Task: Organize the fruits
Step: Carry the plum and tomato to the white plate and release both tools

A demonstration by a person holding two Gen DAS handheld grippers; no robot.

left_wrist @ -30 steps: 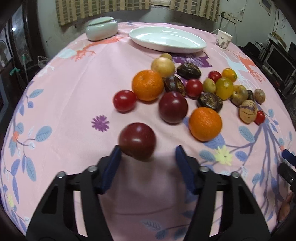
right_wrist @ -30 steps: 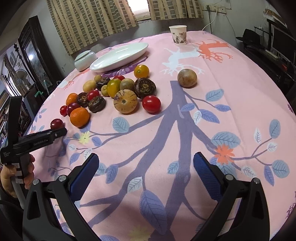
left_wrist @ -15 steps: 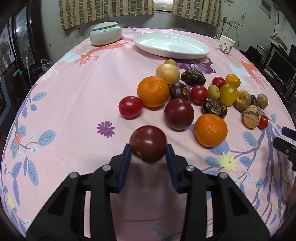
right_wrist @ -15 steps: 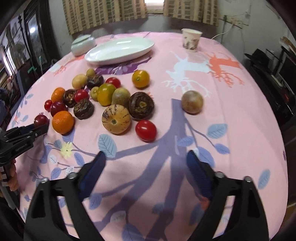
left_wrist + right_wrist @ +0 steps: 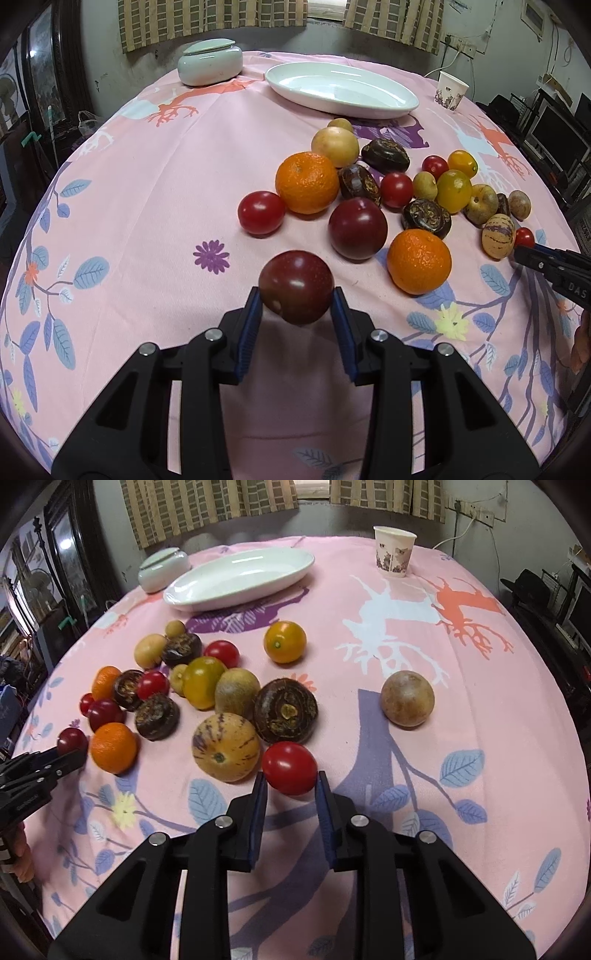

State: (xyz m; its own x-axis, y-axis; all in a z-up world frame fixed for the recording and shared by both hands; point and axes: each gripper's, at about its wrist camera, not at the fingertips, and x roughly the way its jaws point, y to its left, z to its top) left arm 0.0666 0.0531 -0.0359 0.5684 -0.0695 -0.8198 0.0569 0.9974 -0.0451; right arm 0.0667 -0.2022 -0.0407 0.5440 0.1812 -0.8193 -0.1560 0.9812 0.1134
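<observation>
Left wrist view: the left gripper (image 5: 296, 308) is clamped on a dark red plum (image 5: 296, 287), its blue pads (image 5: 252, 316) pressing both sides and the fruit raised off the pink tablecloth (image 5: 147, 192). Just ahead and to the right lie a second plum (image 5: 357, 228) and an orange (image 5: 419, 261); farther ahead sit a red tomato (image 5: 261, 212) and another orange (image 5: 307, 182). The white oval dish (image 5: 341, 90) stands well beyond the pile, with a lidded pot (image 5: 209, 62) to its left. The tip of the other gripper enters from the right edge.

Right wrist view: the right gripper (image 5: 289, 788) has just been closing, and its jaws now grip a red cherry tomato (image 5: 290, 762) that rests on the cloth. Touching the tomato on the left is a striped melon (image 5: 225, 746); a dark water chestnut (image 5: 285, 709) lies just ahead. A brown round fruit (image 5: 407, 698) sits apart, ahead to the right. A paper cup (image 5: 393, 551) stands at the far edge.
</observation>
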